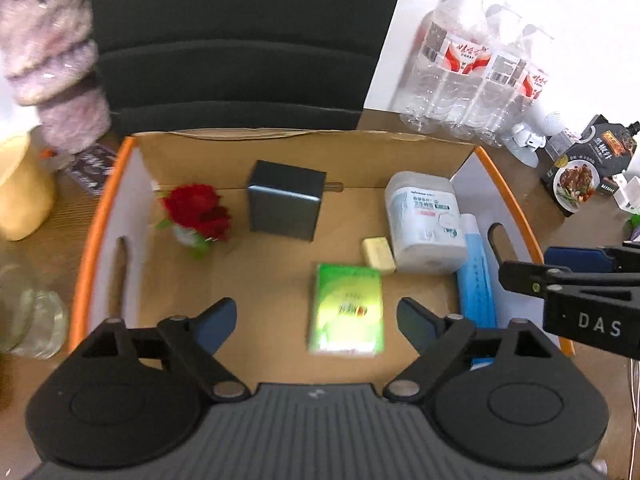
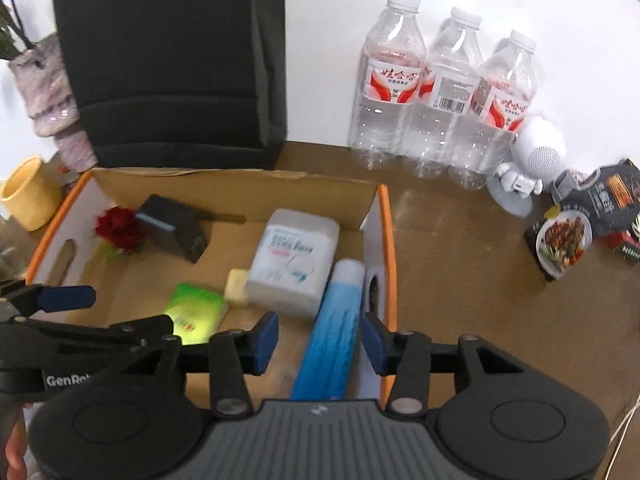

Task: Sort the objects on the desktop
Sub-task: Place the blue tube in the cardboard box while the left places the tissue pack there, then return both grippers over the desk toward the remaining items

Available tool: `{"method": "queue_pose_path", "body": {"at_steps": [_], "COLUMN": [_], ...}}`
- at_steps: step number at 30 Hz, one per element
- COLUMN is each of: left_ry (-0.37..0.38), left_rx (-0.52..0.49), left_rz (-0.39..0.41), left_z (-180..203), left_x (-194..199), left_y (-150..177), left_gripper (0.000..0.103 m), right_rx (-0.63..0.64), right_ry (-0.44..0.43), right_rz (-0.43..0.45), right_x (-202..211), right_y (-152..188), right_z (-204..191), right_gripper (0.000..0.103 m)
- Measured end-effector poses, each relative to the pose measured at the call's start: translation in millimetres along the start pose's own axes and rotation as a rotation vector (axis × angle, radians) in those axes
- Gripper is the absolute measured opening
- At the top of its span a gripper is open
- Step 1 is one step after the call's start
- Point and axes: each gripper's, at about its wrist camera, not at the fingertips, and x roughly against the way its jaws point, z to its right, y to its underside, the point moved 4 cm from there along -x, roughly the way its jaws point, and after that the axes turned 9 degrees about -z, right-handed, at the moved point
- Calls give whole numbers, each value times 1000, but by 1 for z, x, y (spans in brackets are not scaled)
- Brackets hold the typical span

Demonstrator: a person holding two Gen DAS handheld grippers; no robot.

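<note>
An orange-rimmed cardboard box (image 1: 132, 148) (image 2: 384, 200) holds a green packet (image 1: 346, 314) (image 2: 194, 312), a yellow eraser-like block (image 1: 378, 254) (image 2: 237, 286), a white tub (image 1: 424, 220) (image 2: 294, 258), a blue tube (image 1: 476, 284) (image 2: 332, 332), a dark grey cube (image 1: 284, 204) (image 2: 172, 226) and a red flower (image 1: 198, 212) (image 2: 118, 228). My left gripper (image 1: 316, 320) is open and empty above the box, near the green packet. My right gripper (image 2: 319, 340) is open above the blue tube at the box's right wall; it also shows in the left wrist view (image 1: 576, 268).
Three water bottles (image 2: 440, 92) stand at the back against the wall, with a white robot figure (image 2: 528, 164) and food packets (image 2: 576, 224) to the right. A black box (image 2: 168, 64) stands behind the cardboard box. A yellow cup (image 2: 28, 192) and a fuzzy vase (image 1: 52, 52) are at the left.
</note>
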Motion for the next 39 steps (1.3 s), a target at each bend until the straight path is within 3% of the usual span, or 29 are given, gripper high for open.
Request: {"method": "queue_pose_path", "body": {"at_steps": [4,12,21,25,33,36,39], "left_ry": [-80,-104,-109,-100,-83,-101,-131], "left_rx": [-4,41,36,13,27,35,46], "left_rz": [30,103,152,172,191,211,236], "left_z": [-2,-5,-5,-2,-10,-18,-25], "left_x": [40,124,183,195,185,169,144], "left_y": [26,88,156,183,239,262,290], "left_gripper": [98,103,103,103,103,103,103], "right_rx": [1,18,20,7,6,0,1], "right_ry": [-24,-74,-108,-118,-146,-156,-109], "right_rz": [20,101,156,211,224,249,279], "right_x": [34,113,167,185,173,156,130], "right_y": [27,90,156,187,245,265,287], "right_z": [-15,-44,-60,-61,-68,-70,-74], "right_gripper": [53,62,70,88,90,97,98]}}
